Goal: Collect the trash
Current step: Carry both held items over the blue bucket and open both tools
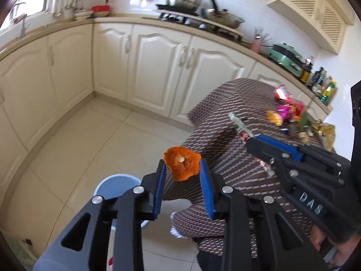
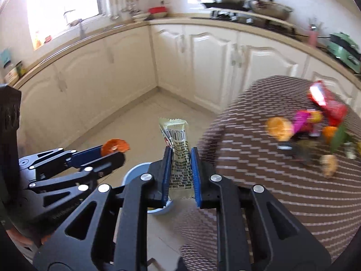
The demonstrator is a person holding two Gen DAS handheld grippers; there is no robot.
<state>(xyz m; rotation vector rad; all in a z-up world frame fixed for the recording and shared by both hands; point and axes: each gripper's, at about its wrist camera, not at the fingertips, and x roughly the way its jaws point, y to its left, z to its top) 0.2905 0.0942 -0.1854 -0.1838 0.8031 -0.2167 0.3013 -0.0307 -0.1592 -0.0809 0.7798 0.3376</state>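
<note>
The left claw (image 1: 182,169) pinches an orange peel (image 1: 182,166). The right claw (image 2: 181,169) squeezes a snack wrapper (image 2: 178,155). Both hang past the tabletop (image 1: 225,117) edge, near the blue bin (image 1: 112,185) on the floor, probably for dropping. More trash (image 1: 288,110) waits by the tabletop's far edge.

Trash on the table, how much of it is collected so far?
Done: cannot tell; the bin's inside is mostly hidden. In hand: left gripper holds an orange peel, right gripper a snack wrapper. Left: wrappers and peels on the table.
</note>
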